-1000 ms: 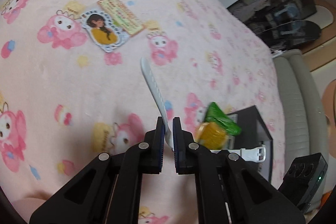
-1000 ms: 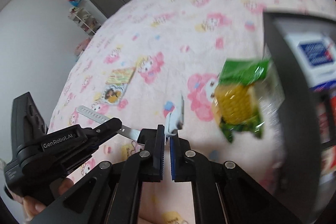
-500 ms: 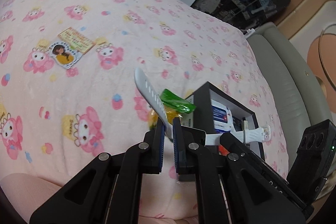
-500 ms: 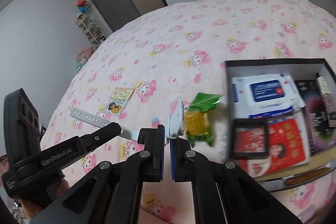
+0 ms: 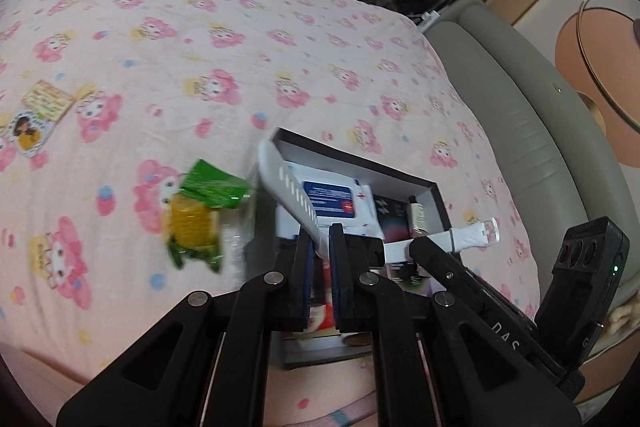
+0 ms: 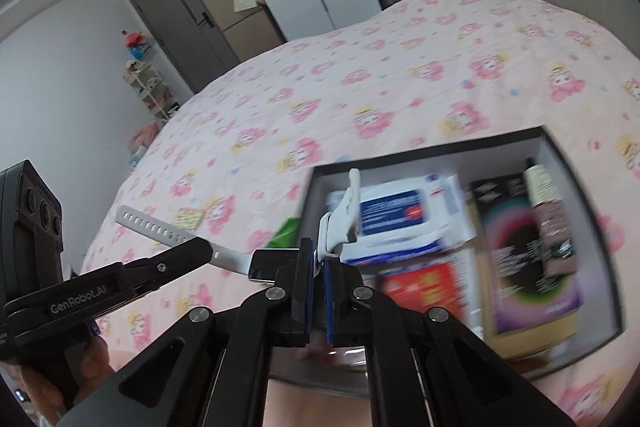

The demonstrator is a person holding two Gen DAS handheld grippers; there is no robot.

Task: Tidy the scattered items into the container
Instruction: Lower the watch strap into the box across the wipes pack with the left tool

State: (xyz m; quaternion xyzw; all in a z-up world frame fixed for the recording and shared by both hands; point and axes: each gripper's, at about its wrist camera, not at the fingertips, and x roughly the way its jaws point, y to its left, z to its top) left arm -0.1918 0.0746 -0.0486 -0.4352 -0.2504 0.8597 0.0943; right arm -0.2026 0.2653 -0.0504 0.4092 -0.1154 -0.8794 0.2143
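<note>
A white-strapped watch [image 5: 288, 183] hangs between both grippers above the open black box [image 5: 360, 159]. My left gripper [image 5: 320, 239] is shut on the holed strap. My right gripper [image 6: 318, 259] is shut on the buckle strap [image 6: 348, 203]; its dark watch face [image 6: 264, 267] sits just left of the fingers. The box [image 6: 420, 151] holds a blue-and-white wipes pack [image 6: 400, 215], a red packet and a dark carton. A green-and-yellow corn snack packet [image 5: 196, 219] lies on the pink bedspread just left of the box. A small sticker card [image 5: 36, 115] lies further left.
The bed is covered by a pink cartoon-print spread [image 5: 240, 67]. A grey padded headboard [image 5: 532, 131] runs along the right. A dark door [image 6: 176, 27] and a small shelf [image 6: 148, 87] stand beyond the bed's far side. A hand [image 6: 92, 359] holds the left gripper's handle.
Both grippers have carried the watch to the right, from above the bedspread to above the box. The corn packet now lies left of the watch.
</note>
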